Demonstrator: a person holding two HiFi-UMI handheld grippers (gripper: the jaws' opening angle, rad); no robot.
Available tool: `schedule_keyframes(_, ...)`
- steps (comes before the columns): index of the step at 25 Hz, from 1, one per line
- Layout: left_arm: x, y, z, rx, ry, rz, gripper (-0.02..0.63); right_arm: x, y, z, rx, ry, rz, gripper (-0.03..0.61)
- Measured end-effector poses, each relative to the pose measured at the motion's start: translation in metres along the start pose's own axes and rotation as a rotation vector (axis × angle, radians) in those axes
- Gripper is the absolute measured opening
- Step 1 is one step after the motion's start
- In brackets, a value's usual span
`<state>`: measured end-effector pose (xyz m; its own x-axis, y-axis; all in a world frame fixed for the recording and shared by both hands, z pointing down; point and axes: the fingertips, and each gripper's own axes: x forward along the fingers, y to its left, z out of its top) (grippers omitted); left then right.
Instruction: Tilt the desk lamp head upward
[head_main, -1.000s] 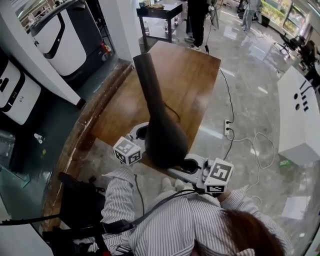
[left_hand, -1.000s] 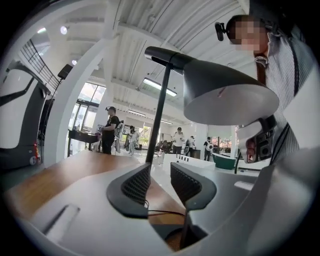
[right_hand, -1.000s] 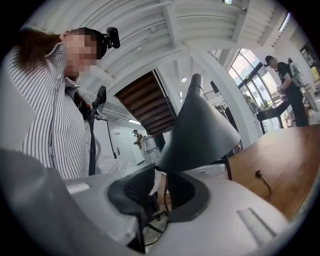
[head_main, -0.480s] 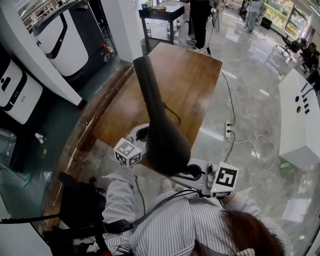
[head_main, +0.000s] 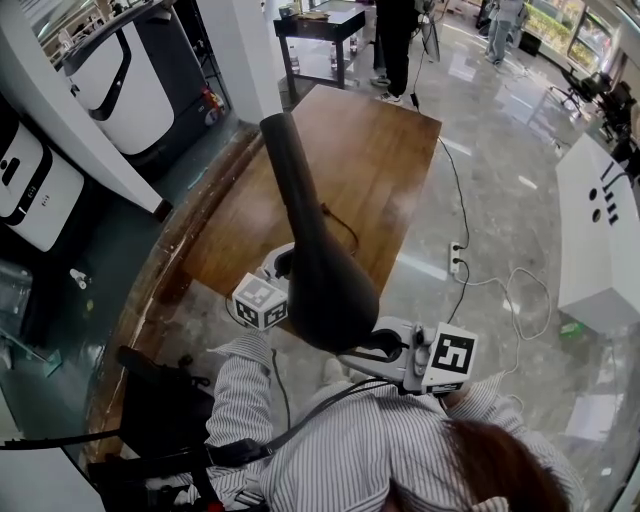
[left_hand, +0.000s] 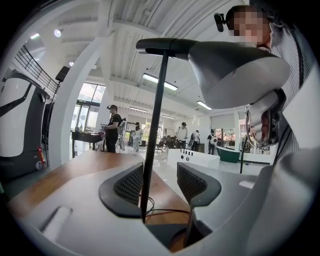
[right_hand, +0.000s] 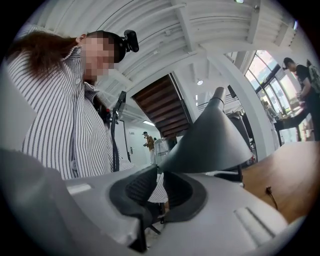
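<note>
A black desk lamp stands on the wooden table (head_main: 385, 170). In the head view its cone-shaped head (head_main: 330, 295) hangs over the near table edge, and its thin stem (head_main: 290, 170) rises toward the far side. My left gripper (head_main: 283, 268) is at the stem; in the left gripper view the stem (left_hand: 152, 135) runs between the opening jaws (left_hand: 161, 176), close to the left pad and clear of the right pad. The lamp head (left_hand: 235, 70) looms above. My right gripper (head_main: 385, 345) is at the head's lower rim; the rim of the lamp head (right_hand: 210, 140) reaches into its narrow jaws (right_hand: 159, 182).
The lamp's cord (head_main: 340, 225) lies on the table. A power strip (head_main: 455, 255) with cables is on the tiled floor to the right, beside a white counter (head_main: 600, 240). White machines (head_main: 120, 80) stand left, with a dark side table (head_main: 320, 25) and people beyond.
The lamp's stem top has swung slightly left and the head has shifted a little. My right gripper has moved a bit to the right and down along the head's rim.
</note>
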<state>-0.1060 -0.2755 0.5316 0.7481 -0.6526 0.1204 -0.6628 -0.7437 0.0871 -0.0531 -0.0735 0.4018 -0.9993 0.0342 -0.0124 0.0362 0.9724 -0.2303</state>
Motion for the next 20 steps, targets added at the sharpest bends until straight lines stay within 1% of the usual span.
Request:
schedule_keyframes(1, 0.001, 0.002, -0.001, -0.002, -0.001, 0.004, 0.214, 0.001, 0.002, 0.003, 0.01, -0.003, 0.002, 0.041)
schedule_keyframes(2, 0.001, 0.004, -0.001, -0.004, -0.004, 0.012, 0.19, 0.002, 0.004, 0.007, 0.015, -0.006, 0.005, 0.041)
schedule_keyframes(3, 0.0, 0.007, 0.0, -0.007, -0.009, 0.022, 0.146, 0.003, 0.006, 0.01, 0.011, -0.011, 0.009, 0.04)
schedule_keyframes(4, 0.0, 0.009, 0.001, -0.009, -0.013, 0.03, 0.122, 0.003, 0.008, 0.014, 0.0, -0.018, 0.016, 0.038)
schedule_keyframes(5, 0.001, 0.01, 0.002, -0.011, -0.014, 0.035, 0.113, 0.002, 0.011, 0.019, -0.014, -0.028, 0.024, 0.037)
schedule_keyframes(7, 0.002, 0.011, 0.003, -0.014, -0.012, 0.038, 0.112, 0.0, 0.018, 0.031, -0.031, -0.051, 0.042, 0.034)
schedule_keyframes(9, 0.002, 0.01, 0.002, -0.018, -0.012, 0.042, 0.112, -0.003, 0.026, 0.043, -0.025, -0.069, 0.059, 0.024)
schedule_keyframes(11, 0.002, 0.009, 0.002, -0.02, -0.014, 0.048, 0.112, -0.006, 0.032, 0.053, -0.019, -0.082, 0.066, 0.021)
schedule_keyframes(13, 0.003, 0.008, 0.002, -0.021, -0.014, 0.052, 0.112, -0.01, 0.036, 0.066, -0.035, -0.111, 0.069, 0.021)
schedule_keyframes(16, 0.002, 0.009, 0.002, -0.014, -0.015, 0.062, 0.112, -0.014, 0.043, 0.088, -0.11, -0.156, 0.052, 0.021)
schedule_keyframes(20, -0.001, 0.011, 0.001, -0.012, -0.013, 0.073, 0.112, -0.013, 0.048, 0.105, -0.217, -0.167, 0.019, 0.005)
